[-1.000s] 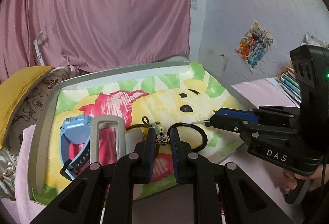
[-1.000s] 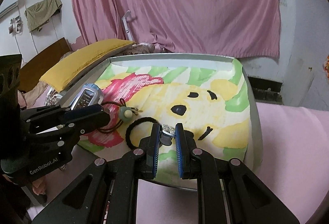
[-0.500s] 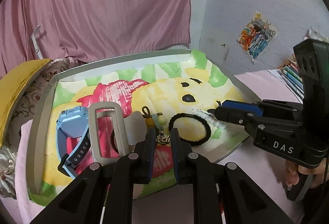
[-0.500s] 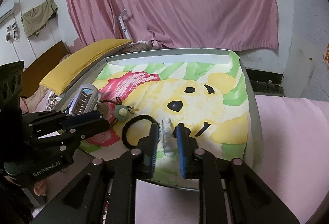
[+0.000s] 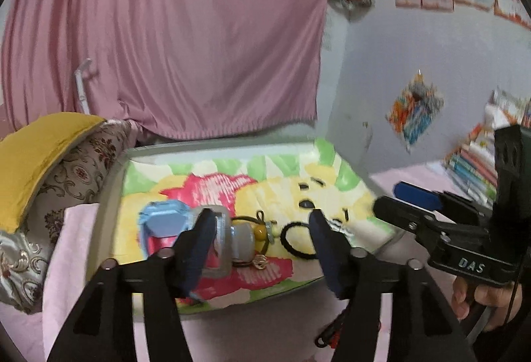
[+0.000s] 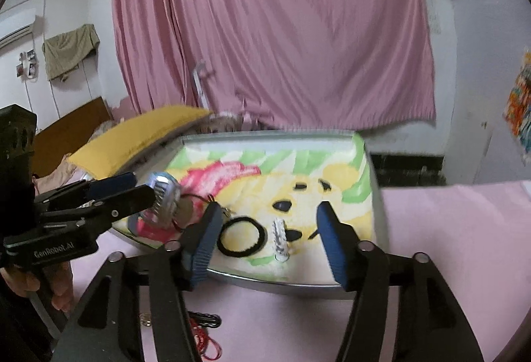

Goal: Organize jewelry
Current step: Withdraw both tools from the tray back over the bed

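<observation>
- Hovering w/ jaws spread wide & empty, right gripper (image 6: pixel 267 237) sits over the near edge of the tray (image 6: pixel 373 169); nothing between the pads.
- Straight ahead of those jaws, just inside the near rim: small white clip (image 6: pixel 279 239). Its long axis runs near-to-far, roughly in line w/ the fingers, so the jaws would close across its narrow width. Looks like the right gripper's nearest piece.
- Just left of the clip, apart from it: black hair tie (image 6: pixel 240 237), lying flat as an open ring, close to the right gripper's left pad in the view.
- Left gripper (image 5: pixel 260 240) also open wide, holding nothing, at the tray's near-left part.
- Ahead of the left jaws, a bunched group: blue watch (image 5: pixel 162 222) furthest left, grey buckle-like frame (image 5: pixel 225 229) next to it, then a cord w/ yellow & green beads (image 5: pixel 262 230) and a small gold charm (image 5: pixel 260 260) nearest the rim. Whether these touch or overlap – can't tell, blurred.
- Tray holds all of the above on a cartoon-bear printed liner (image 5: pixel 332 192); far half of the liner is bare.
- Outside the tray, on the pink desk cover (image 6: pixel 448 229) below the right gripper: a black item & red cord (image 6: pixel 205 333), partly hidden by the fingers – not yet in the tray.
- Judgement: loose bits on the desk are probably next; they lie under/behind both sets of jaws, nearer the right one, so a pull-back & dip would be needed.
- Beyond: yellow pillow (image 5: pixel 39 156) left, pink curtain (image 5: pixel 182 46) behind.
</observation>
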Available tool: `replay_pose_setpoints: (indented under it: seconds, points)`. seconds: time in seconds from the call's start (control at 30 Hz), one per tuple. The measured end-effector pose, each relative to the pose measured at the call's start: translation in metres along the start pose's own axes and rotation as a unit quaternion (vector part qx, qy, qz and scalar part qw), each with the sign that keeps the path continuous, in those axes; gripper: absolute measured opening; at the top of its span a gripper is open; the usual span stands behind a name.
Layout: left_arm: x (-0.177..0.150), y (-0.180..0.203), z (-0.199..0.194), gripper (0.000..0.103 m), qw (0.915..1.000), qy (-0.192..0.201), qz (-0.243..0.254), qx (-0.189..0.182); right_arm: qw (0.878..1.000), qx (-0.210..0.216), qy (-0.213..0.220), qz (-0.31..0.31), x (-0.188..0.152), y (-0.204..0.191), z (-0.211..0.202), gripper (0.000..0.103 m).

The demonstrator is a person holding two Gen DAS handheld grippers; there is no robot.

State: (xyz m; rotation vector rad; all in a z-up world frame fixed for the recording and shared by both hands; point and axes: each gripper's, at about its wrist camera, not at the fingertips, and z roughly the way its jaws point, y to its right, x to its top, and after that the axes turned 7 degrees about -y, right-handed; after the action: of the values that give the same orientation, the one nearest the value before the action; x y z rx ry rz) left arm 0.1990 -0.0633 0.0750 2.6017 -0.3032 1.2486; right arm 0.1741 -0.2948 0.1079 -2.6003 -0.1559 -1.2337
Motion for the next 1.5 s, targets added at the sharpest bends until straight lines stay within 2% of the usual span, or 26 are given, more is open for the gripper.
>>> replay_pose_setpoints:
  seconds: [0.07,0.13,0.27,0.37,0.43,0.6,0.83,1.1,1.2,1.23,1.37,1.5]
  points:
    - [-0.003,-0.001,-0.012,0.072,0.9998,0.018,-0.004,0.006,1.0,-0.002,0.022,-0.006,-0.001,-0.005,-0.014,0.074]
    - [-0.007,-0.004,-0.026,0.083,0.9989,0.042,-0.015,0.013,0.999,-0.008,0.044,-0.013,-0.004,-0.009,-0.028,0.084]
    - [-0.017,-0.008,-0.047,0.096,0.9969,0.071,-0.029,0.016,0.996,-0.015,0.087,-0.026,-0.009,-0.019,-0.054,0.095]
    - [-0.027,-0.008,-0.06,0.102,0.9952,0.088,-0.032,0.028,0.993,-0.015,0.114,-0.031,-0.015,-0.025,-0.07,0.101]
    - [-0.035,-0.009,-0.068,0.102,0.9943,0.096,-0.033,0.032,0.992,-0.011,0.124,-0.036,-0.018,-0.029,-0.078,0.101]
    - [-0.052,-0.013,-0.08,0.102,0.9953,0.085,-0.027,0.038,0.991,-0.007,0.122,-0.057,-0.027,-0.036,-0.085,0.101]
    - [-0.074,-0.022,-0.086,0.102,0.998,0.047,-0.01,0.04,0.993,0.023,0.064,-0.091,-0.039,-0.042,-0.084,0.101]
    - [-0.087,-0.028,-0.069,0.102,0.9994,-0.03,-0.005,0.018,0.992,0.038,-0.02,-0.122,-0.053,-0.049,-0.065,0.101]
    - [-0.09,-0.026,-0.06,0.101,0.9984,-0.055,0.004,0.014,0.988,0.052,-0.066,-0.131,-0.059,-0.049,-0.052,0.1]
    - [-0.091,-0.026,-0.057,0.098,0.9979,-0.063,0.006,0.012,0.987,0.054,-0.077,-0.134,-0.061,-0.05,-0.048,0.097]
    - [-0.093,-0.028,-0.044,0.085,0.9955,-0.094,0.003,0.004,0.982,0.053,-0.12,-0.135,-0.068,-0.049,-0.03,0.07]
    - [-0.092,-0.029,-0.034,0.079,0.9936,-0.113,0.002,0.002,0.978,0.061,-0.156,-0.128,-0.069,-0.046,-0.015,0.061]
